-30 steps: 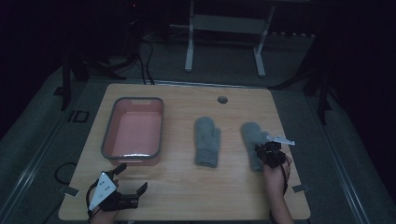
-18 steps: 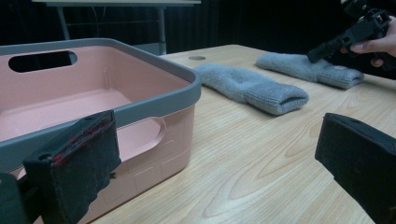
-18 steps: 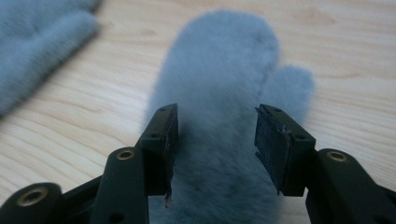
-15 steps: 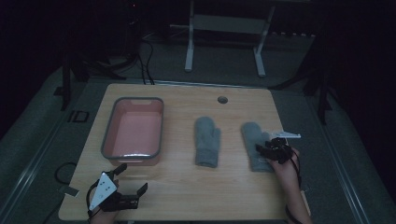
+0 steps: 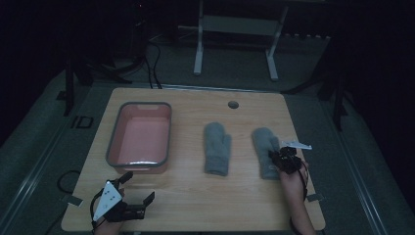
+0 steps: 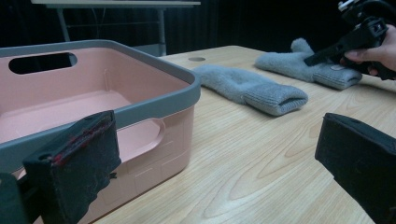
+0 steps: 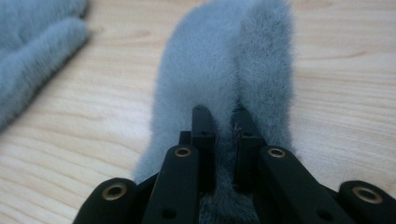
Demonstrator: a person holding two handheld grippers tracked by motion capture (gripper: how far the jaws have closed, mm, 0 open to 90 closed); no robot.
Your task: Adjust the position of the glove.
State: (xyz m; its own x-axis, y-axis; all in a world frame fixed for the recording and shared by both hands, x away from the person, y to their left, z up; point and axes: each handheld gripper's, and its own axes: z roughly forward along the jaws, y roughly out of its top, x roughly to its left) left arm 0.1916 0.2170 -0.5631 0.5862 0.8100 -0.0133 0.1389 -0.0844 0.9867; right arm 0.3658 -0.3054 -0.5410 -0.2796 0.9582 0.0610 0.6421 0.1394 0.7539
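Right gripper view showed the right gripper point(image 7: 223, 122) with its jaws pinched on a fold of the grey mitten point(image 7: 224, 70); they had just been closing, with that fleece between them. A second earlier, in the high view, this gripper sat over the same mitten point(image 5: 266, 149) near the tabletop's right edge, so the change was the clamp itself: the mitten looked ready to be lifted, probably toward the pink bin point(image 5: 139, 138) at the left side. A second grey mitten point(image 5: 216, 148) lay flat at the tabletop's middle, directly between the gripped one and the bin, so a carry would need to pass above it. The left gripper point(image 5: 134, 198), jaws apart and empty, rested near the front left corner, just in front of the bin.
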